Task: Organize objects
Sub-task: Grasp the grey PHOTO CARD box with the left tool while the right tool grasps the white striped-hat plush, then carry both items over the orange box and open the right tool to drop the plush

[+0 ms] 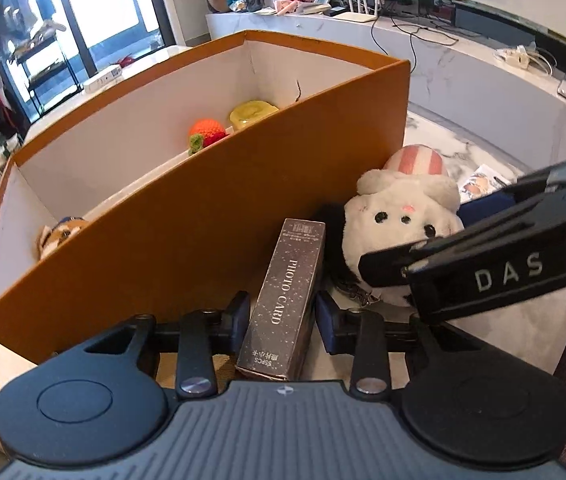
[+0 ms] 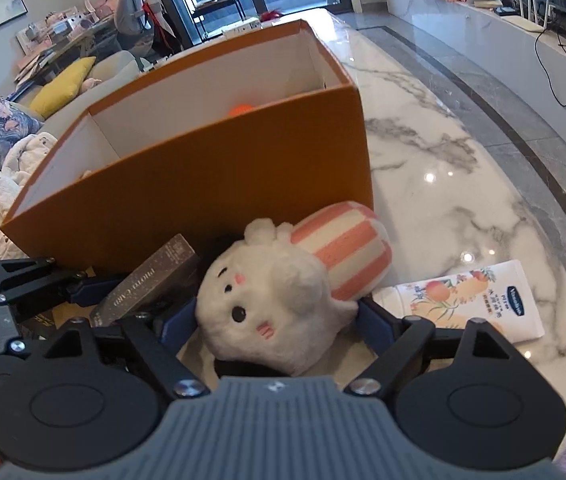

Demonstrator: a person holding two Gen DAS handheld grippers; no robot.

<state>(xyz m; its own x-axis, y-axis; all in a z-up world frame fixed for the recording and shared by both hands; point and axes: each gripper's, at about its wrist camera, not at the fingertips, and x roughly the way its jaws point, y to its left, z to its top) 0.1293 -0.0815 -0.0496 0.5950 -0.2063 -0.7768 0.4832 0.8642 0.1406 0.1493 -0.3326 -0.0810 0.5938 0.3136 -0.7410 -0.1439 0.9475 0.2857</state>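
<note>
A dark box marked PHOTO CARD (image 1: 287, 300) stands tilted against the orange cardboard box (image 1: 243, 184), and my left gripper (image 1: 283, 318) is shut on its lower half. Right of it lies a white plush with a pink-striped hat (image 2: 271, 296), also leaning on the orange box (image 2: 203, 168). My right gripper (image 2: 277, 320) is open, one blue pad on each side of the plush. The photo card box (image 2: 147, 288) shows at that view's left. In the left wrist view the plush (image 1: 399, 208) is partly hidden by the right gripper's black finger (image 1: 483, 272).
Inside the orange box lie an orange knitted fruit (image 1: 207, 130), a yellow round item (image 1: 253, 114) and a small toy dog (image 1: 61, 234). A white tube with peach print (image 2: 471, 300) lies on the marble table (image 2: 463, 184) to the right. A sofa with cushions (image 2: 63, 84) is behind.
</note>
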